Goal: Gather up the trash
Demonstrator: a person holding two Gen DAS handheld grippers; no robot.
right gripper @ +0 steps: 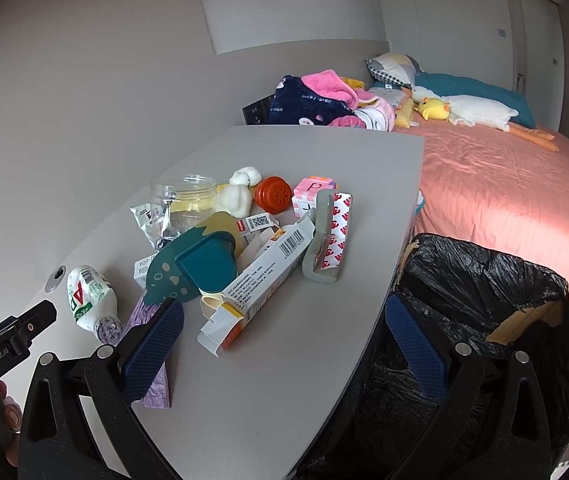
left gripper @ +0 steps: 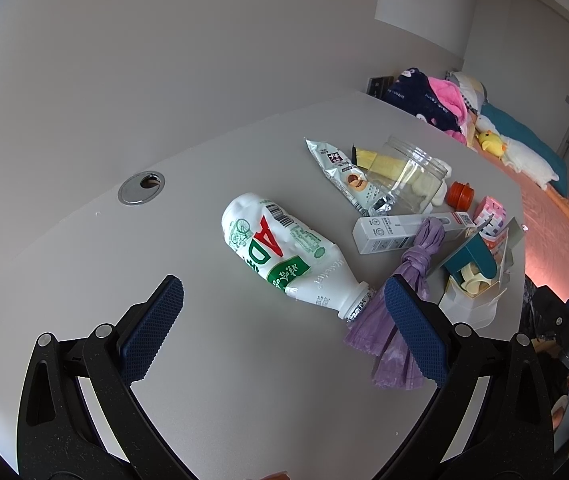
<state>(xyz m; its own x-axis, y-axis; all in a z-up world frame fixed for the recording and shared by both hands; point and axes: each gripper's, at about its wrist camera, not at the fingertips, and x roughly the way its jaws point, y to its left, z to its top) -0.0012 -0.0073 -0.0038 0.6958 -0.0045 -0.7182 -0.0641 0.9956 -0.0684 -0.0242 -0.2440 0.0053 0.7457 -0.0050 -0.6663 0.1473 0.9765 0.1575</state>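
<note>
Grippers: left (left gripper: 284, 320) and right (right gripper: 284, 340) are held spread, nothing pinched | bottle (left gripper: 284, 256) is laid flat on table (left gripper: 224, 360), neck touching purple bag (left gripper: 396, 320) | carton (right gripper: 260, 280) is seen mid-table among litter | bin (right gripper: 484, 300) is lined black, just beside table edge | jar (left gripper: 408, 176) is set farther back

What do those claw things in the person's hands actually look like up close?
Both look alike: the left gripper and right gripper have black, speckled, Y-shaped linkage arms joined by round silver pins. Their fingers carry dark blue pads with a fine dotted grip texture. In the right wrist view, the left gripper's black body bears white "GenRobot.AI" lettering. No cables show.
</note>
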